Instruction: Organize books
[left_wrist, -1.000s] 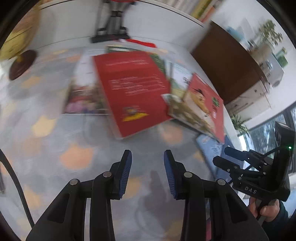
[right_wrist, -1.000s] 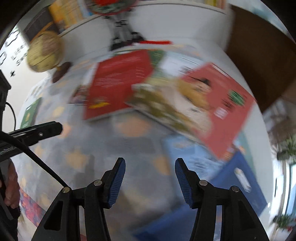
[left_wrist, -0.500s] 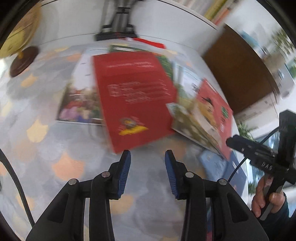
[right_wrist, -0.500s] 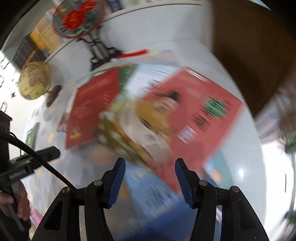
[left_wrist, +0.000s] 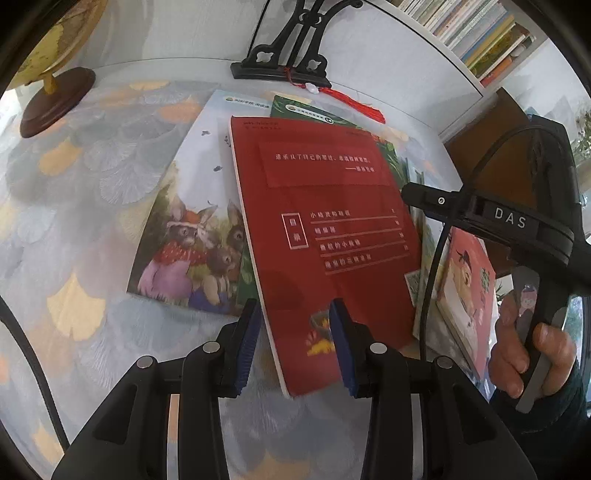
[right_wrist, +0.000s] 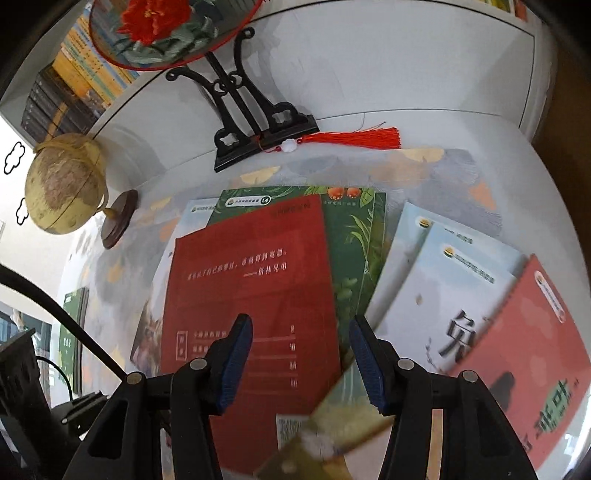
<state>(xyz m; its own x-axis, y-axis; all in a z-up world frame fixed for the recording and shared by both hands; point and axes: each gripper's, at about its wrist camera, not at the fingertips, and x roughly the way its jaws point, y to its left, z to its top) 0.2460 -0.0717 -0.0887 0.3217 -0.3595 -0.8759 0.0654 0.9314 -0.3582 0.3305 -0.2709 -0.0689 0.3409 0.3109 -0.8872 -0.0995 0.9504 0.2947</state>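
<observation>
Left gripper (left_wrist: 295, 343): jaws apart, straddling the near corner of the red book (left_wrist: 325, 236), pads not visibly pressing it. Right gripper (right_wrist: 301, 363): jaws apart, hovering over the same book's lower half, nothing clamped. Red book: flat, back cover up, long axis running away from the grippers, overlapping a rabbit-picture book (left_wrist: 188, 254) and a green book (right_wrist: 354, 251); pale blue books (right_wrist: 439, 288) fan rightward. Surface: tablecloth (left_wrist: 92, 173) printed with ginkgo leaves. Beyond: black carved stand (right_wrist: 255, 125), red tassel (right_wrist: 362, 138), globe (right_wrist: 62, 188), white bookshelf (left_wrist: 476, 33).

Books (left_wrist: 325, 236) overlapping — globe (right_wrist: 64, 188) left
</observation>
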